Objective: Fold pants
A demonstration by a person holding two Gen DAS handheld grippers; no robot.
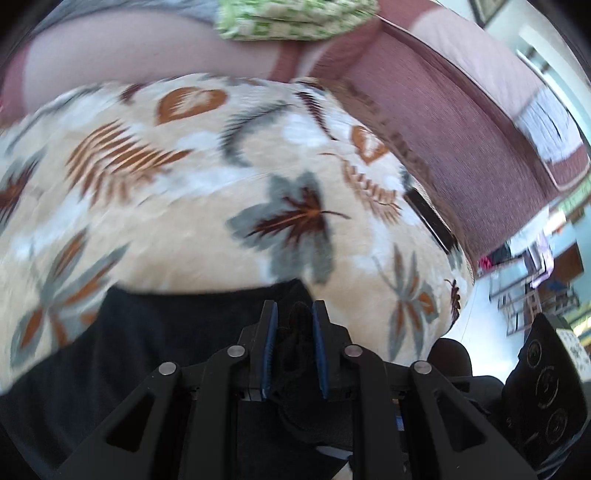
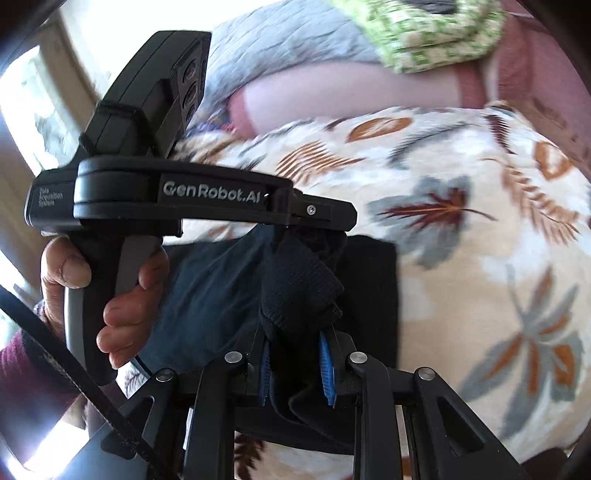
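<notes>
Two wrist-cam views over a bed w/ a cream blanket (image 1: 207, 206) printed w/ brown and grey leaves. The black pants (image 1: 155, 332) lie on the blanket's near part, partly folded into a dark block.

Left gripper (image 1: 294, 314): blue-padded fingers (image 1: 271, 332) nearly together, pinching a bunched bit of the black fabric between them. In the right cam the same tool appears side-on, left gripper (image 2: 332, 221), branded "GenRobot.AI", w/ the person's left hand (image 2: 122, 295) wrapped round its handle; dark cloth hangs from its tip.

Right gripper (image 2: 295, 354): blue pads (image 2: 325, 365) close together, clamping a thick wad of the pants (image 2: 303, 280), which rises up to the left tool's tip. Both tools hold the same bunch, just beside each other.

Beyond the blanket: a pink pillow (image 1: 129, 51), a green-and-white patterned cloth (image 1: 295, 18) at top, and a maroon mattress edge (image 1: 461, 140) at right. Both views are motion-blurred.
</notes>
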